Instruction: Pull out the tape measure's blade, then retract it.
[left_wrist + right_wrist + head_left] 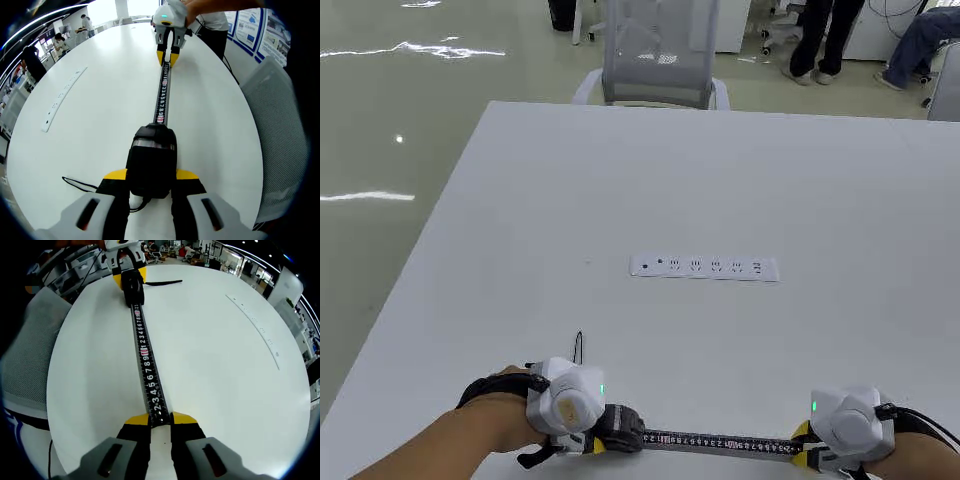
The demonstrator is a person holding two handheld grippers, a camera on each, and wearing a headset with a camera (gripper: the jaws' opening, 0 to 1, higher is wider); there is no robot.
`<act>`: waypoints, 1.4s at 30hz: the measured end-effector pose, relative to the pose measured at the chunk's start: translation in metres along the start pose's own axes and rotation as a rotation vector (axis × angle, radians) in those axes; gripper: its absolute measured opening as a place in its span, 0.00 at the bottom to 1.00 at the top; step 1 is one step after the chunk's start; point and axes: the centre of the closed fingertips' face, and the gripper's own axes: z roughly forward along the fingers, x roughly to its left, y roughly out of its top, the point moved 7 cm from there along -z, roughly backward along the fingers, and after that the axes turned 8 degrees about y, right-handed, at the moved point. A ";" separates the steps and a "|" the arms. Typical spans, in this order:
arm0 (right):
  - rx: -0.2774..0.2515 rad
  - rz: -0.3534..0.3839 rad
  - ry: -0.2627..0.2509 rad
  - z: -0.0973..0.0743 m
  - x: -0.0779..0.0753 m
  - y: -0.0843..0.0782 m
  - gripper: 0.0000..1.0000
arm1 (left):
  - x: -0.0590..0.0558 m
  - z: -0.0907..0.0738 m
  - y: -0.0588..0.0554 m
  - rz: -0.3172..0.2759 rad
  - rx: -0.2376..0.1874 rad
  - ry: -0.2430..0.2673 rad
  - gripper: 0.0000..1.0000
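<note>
A black tape measure case point(151, 159) lies on the white table point(720, 190), with my left gripper point(151, 176) shut around it. In the head view the case point(618, 427) sits at the near edge beside the left gripper point(592, 443). Its dark blade point(147, 365) with white numbers runs out flat across the table point(720, 442). My right gripper point(160, 417) is shut on the blade's free end, seen at the lower right of the head view point(802, 448). The blade point(163, 90) stretches between both grippers.
A white power strip point(705, 267) lies mid-table, beyond the blade. A thin black strap point(578, 347) trails from the case. A grey mesh chair point(655, 50) stands at the far table edge, and people stand and sit at the back right.
</note>
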 end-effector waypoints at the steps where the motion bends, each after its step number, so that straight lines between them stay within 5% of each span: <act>1: 0.002 -0.002 0.000 0.000 0.000 0.000 0.14 | 0.000 0.000 0.000 0.000 0.001 0.000 0.27; 11: 0.005 -0.020 -0.047 0.000 0.000 0.004 0.19 | 0.000 0.000 0.001 0.005 0.004 -0.002 0.27; 15: -0.030 -0.034 -0.086 0.000 -0.003 0.013 0.44 | 0.000 0.000 0.000 0.004 0.004 -0.004 0.27; 18: -0.045 -0.048 -0.101 -0.001 -0.004 0.016 0.47 | 0.000 0.000 0.000 0.005 0.003 -0.004 0.27; 24: -0.099 0.087 -0.126 -0.008 -0.008 0.013 0.72 | 0.000 0.001 0.000 0.004 0.005 -0.009 0.28; 26: -0.107 0.122 -0.139 -0.010 -0.008 0.011 0.87 | 0.001 0.001 0.000 0.006 0.008 -0.010 0.28; 28: -0.106 0.166 -0.227 -0.018 -0.013 0.005 1.00 | 0.001 0.001 0.000 0.007 0.009 -0.010 0.28; 31: -0.148 0.202 -0.241 -0.022 -0.015 0.001 1.00 | 0.000 0.001 0.001 0.007 0.009 -0.007 0.28; 39: -0.147 0.249 -0.254 -0.033 -0.002 -0.014 1.00 | 0.002 0.001 0.002 -0.018 0.025 -0.011 0.28; 42: -0.169 0.294 -0.268 -0.036 0.003 -0.019 1.00 | 0.001 0.002 0.000 0.024 0.037 -0.006 0.29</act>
